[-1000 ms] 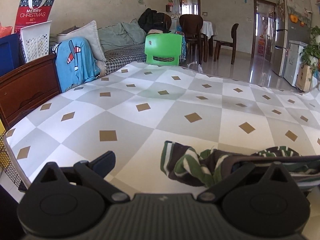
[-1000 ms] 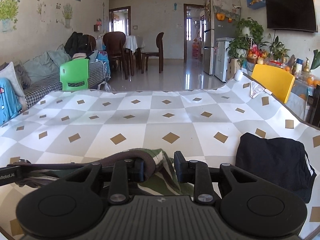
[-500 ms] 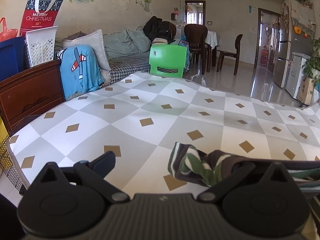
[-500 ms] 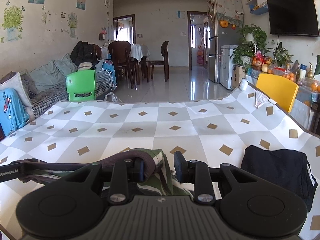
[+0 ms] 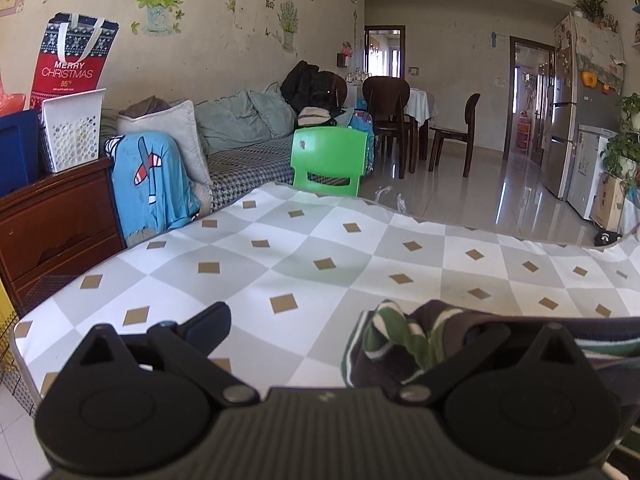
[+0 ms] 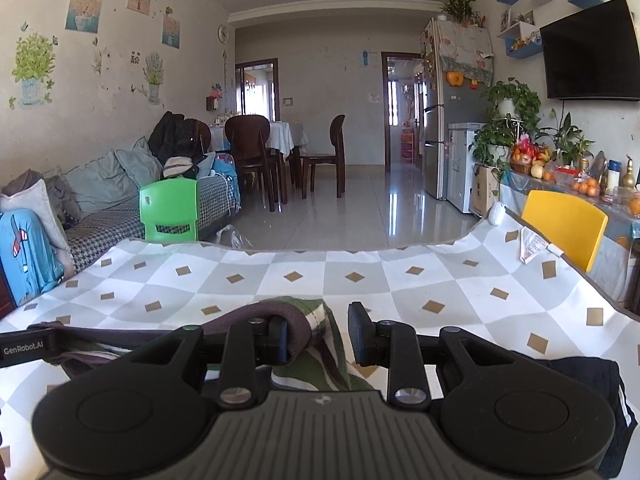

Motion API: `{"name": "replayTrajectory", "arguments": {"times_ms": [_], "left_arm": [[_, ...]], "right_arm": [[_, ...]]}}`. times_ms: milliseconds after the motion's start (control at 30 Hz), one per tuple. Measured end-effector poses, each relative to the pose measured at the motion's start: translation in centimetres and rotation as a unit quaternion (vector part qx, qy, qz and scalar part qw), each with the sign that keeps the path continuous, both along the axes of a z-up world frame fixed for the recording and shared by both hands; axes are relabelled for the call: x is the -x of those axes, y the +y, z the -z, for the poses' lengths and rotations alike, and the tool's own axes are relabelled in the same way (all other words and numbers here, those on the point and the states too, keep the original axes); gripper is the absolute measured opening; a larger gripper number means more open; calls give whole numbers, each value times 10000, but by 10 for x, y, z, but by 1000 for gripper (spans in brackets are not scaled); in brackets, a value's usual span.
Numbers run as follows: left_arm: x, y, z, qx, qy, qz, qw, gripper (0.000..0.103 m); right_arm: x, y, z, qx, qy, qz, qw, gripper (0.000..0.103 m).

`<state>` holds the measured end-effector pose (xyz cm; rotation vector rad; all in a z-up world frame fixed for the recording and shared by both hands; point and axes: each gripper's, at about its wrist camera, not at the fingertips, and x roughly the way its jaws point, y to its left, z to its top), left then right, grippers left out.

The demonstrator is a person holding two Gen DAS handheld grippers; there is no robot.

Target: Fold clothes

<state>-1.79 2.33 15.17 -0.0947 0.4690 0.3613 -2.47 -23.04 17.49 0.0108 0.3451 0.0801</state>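
Striped garment (image 6: 320, 344) stretched, long axis apparently running between both grippers.

I am looking across a checked tablecloth (image 6: 360, 264) into a long room. A sofa (image 5: 248, 156) is lining the left wall under plant stickers (image 6: 32, 68); a green chair (image 5: 328, 160) is standing at its end. Dark dining chairs (image 6: 248, 152) are ringing a white-clothed table. Daylight is glaring off the tiled floor (image 6: 360, 208). A fridge (image 6: 444, 120), houseplants (image 6: 508, 108) and a wall TV (image 6: 592, 52) are filling the right side.
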Motion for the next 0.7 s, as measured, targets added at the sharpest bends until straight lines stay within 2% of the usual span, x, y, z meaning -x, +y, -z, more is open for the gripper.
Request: {"name": "replayTrajectory", "arguments": {"times_ms": [267,467,700], "left_arm": [[-36,-6,-16,-74,-99,9,9999,103],[-67,-15,-15,-191,-35,113,9997,103],[-110,-26,2,-255,164,178,9994,103]], "right_arm": [[-37,3,-17,-15,-168,39,9999,26],[-75,-1,-10,-54,-43,207,9998,26],[-116,-10,8,-97,213,327,9992,26]]}}
